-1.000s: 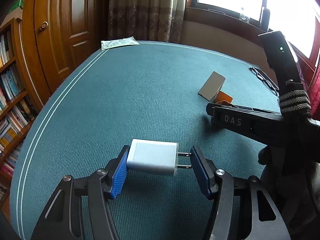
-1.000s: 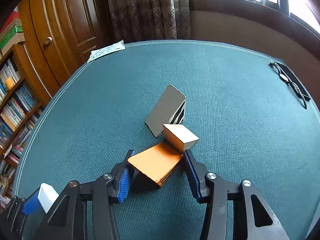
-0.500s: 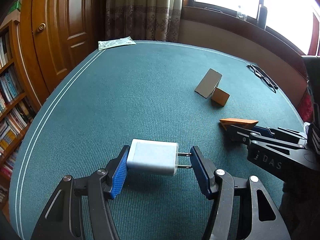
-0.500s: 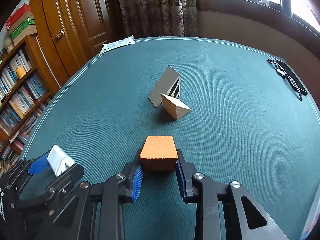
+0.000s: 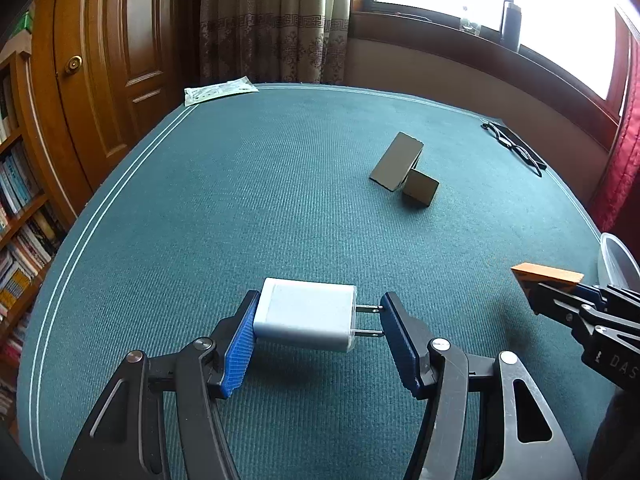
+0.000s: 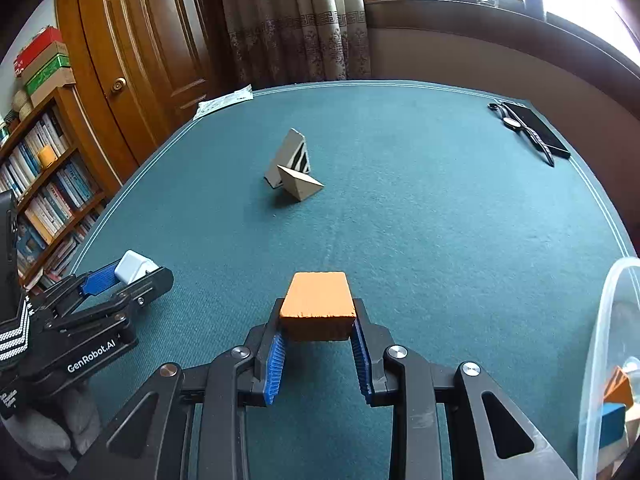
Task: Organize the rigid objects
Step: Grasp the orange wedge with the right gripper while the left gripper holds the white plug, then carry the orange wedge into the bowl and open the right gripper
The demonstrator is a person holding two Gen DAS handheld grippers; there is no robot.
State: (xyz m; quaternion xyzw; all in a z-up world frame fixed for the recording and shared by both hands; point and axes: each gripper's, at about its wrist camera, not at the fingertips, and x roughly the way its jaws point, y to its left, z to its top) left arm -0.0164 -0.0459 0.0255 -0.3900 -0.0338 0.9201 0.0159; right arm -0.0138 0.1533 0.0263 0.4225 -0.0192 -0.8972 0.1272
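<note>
My right gripper (image 6: 318, 354) pinching orange block (image 6: 318, 300) near clear bin (image 6: 600, 344), blocks already inside. My left gripper (image 5: 316, 340) clamping white charger (image 5: 306, 318) above desk (image 5: 240, 200). Two wedges (image 6: 294, 170) left.

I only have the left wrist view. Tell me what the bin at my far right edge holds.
Observer: The clear bin already holds blocks, one orange and one blue among them, seen through its wall in the right wrist view.
Operator: Describe the orange thing in the right claw.
Observer: It is a flat-topped orange block, pinched between both blue pads.
Operator: Say what lies at the far right corner of the table.
Observer: A wristwatch beside a dark phone.
Operator: Check my own grip.
Observer: From the right side, the left claw shows the white charger seated between its pads.
</note>
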